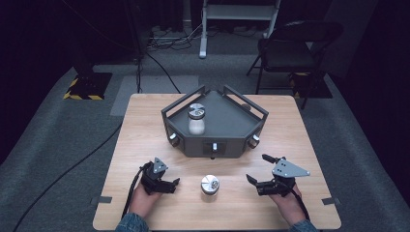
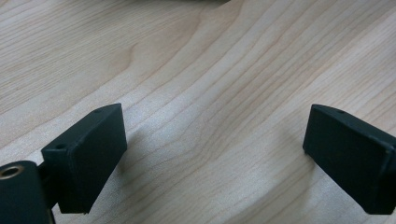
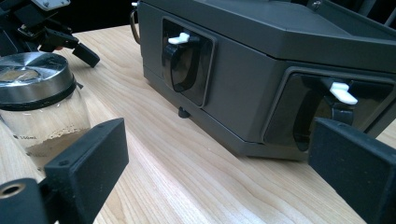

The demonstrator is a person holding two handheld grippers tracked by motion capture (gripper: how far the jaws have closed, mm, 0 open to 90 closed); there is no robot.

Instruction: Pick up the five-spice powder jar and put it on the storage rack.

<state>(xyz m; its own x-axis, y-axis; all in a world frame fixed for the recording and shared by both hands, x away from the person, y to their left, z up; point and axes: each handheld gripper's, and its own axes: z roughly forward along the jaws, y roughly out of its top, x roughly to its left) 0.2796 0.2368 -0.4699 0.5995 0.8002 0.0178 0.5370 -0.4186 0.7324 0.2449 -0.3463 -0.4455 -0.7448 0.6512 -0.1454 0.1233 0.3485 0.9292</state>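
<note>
The left tool [image 1: 170, 185] rested on the bench [image 1: 145, 135], jaws spread; the right tool [image 1: 257, 172] was spread too; a jar [image 1: 210, 184] stood between them.

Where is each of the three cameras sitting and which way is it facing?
High view: above the person's side, looking forward and down on the wooden table, grey stand and near jar; both hands with the left gripper and right gripper show.
Left gripper view: rides the left gripper, looking down at bare tabletop between its open jaws.
Right gripper view: rides the right gripper, facing the stand's front and the jar.
Shared: the high and right gripper views both show jar, stand and left gripper.
</note>
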